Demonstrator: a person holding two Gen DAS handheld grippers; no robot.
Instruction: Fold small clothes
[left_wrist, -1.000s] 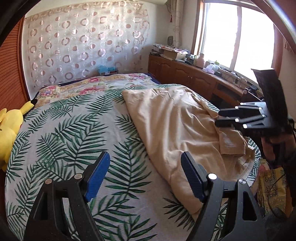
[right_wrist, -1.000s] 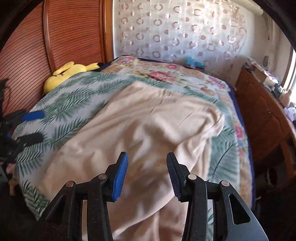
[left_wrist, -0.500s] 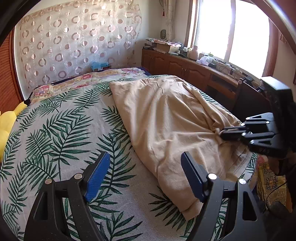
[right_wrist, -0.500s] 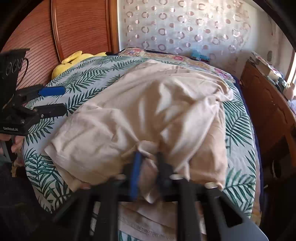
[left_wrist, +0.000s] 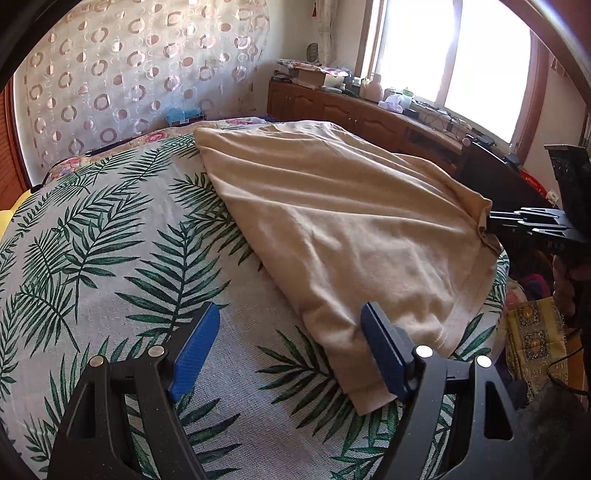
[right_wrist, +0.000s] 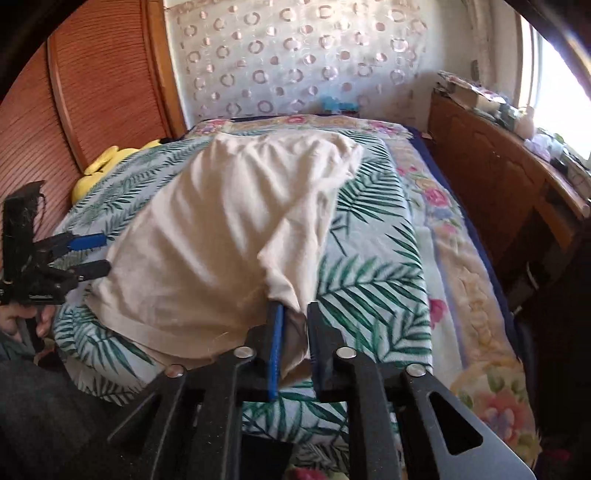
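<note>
Pinching a bunched corner of the beige garment between its blue pads, the right gripper has jaws easing apart yet cloth still caught. The left gripper stands spread wide above the leaf-print bedspread, its right finger beside the hem, holding nothing. The pinched corner hides the right pads' contact. The garment lies wrinkled, pulled taut across the bed.
</note>
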